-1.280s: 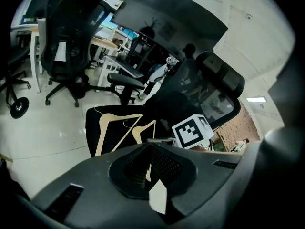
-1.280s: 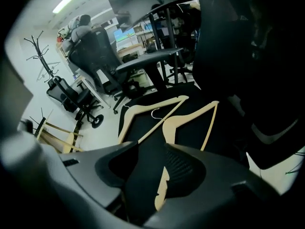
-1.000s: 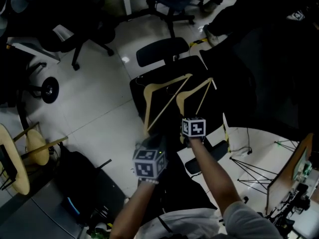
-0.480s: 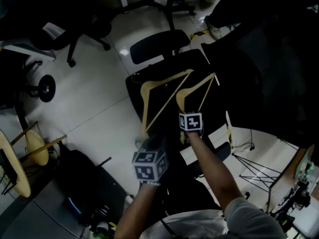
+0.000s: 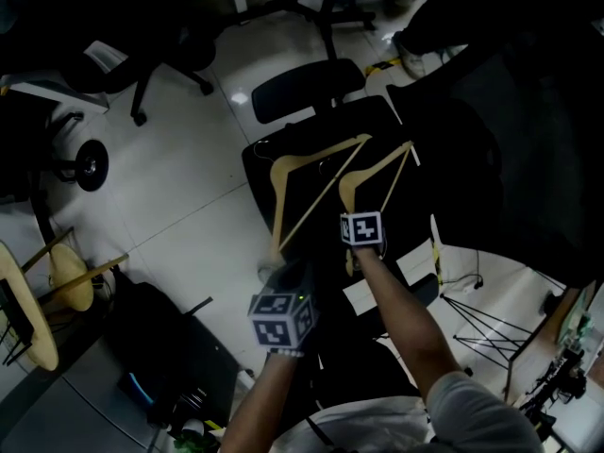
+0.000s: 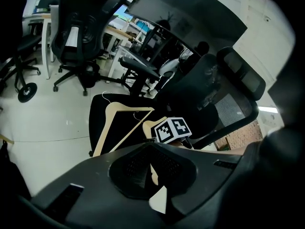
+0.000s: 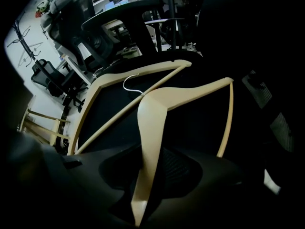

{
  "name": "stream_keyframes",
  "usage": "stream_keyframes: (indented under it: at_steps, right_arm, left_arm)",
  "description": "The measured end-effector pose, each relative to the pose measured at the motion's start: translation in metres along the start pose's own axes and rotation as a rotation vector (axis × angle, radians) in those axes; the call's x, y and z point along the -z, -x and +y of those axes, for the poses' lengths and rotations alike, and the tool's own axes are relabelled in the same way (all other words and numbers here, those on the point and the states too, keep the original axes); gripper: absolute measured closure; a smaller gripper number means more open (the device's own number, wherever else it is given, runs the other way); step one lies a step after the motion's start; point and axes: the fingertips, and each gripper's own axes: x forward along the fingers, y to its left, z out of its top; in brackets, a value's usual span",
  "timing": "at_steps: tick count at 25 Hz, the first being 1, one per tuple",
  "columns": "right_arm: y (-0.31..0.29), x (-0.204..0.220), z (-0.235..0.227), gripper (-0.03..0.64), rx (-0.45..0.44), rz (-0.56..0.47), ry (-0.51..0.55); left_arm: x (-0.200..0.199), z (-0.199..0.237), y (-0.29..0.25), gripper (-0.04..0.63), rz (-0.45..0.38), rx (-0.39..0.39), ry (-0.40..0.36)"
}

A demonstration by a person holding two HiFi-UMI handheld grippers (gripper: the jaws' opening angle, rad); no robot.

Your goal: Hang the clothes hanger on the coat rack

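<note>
Two pale wooden hangers lie on a black chair seat [image 5: 297, 192]. The left hanger [image 5: 275, 206] is the larger one; the right hanger [image 5: 377, 165] lies beside it, its hook over the other's bar. My right gripper [image 5: 353, 213] points steeply down over the right hanger [image 7: 150, 123], whose near arm runs between the closing jaws [image 7: 143, 194]. The hanger still rests flat on the seat. My left gripper [image 5: 283, 270] hovers by the lower end of the left hanger [image 6: 107, 128], a narrow gap between its jaws [image 6: 155, 185] and nothing held.
The chair's headrest [image 5: 307, 85] lies past the hangers. Other office chairs [image 5: 170, 55] stand at the back. A wooden stool [image 5: 66, 281] and a black bag [image 5: 160, 347] are at the left. A wire stand [image 5: 481, 324] and cables sit at the right.
Both grippers have sunk toward the seat. The right one has come down over the right hanger's near arm. The hangers have not moved.
</note>
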Motion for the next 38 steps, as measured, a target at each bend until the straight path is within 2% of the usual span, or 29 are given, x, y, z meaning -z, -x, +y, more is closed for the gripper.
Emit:
stream_keyframes:
  at_steps: [9,21,31,38]
  right_arm:
    - [0.043,-0.003,0.016,0.486,-0.057,-0.033,-0.013]
    - [0.174,-0.009,0.072,0.486,-0.233,-0.181,-0.05]
    - [0.282,-0.026,0.148,0.486,-0.402,-0.27,0.08]
    - [0.337,-0.045,0.233,0.486,-0.513,-0.345,0.194]
  left_arm:
    - [-0.022,-0.008,0.022,0.604,-0.051,-0.019,0.004]
    - [-0.053,-0.034,0.082,0.604,-0.155,-0.064,-0.043]
    - [-0.076,-0.032,0.174,0.604,-0.317,-0.151,-0.018]
    - [-0.081,-0.011,0.253,0.604,-0.447,-0.195,0.013]
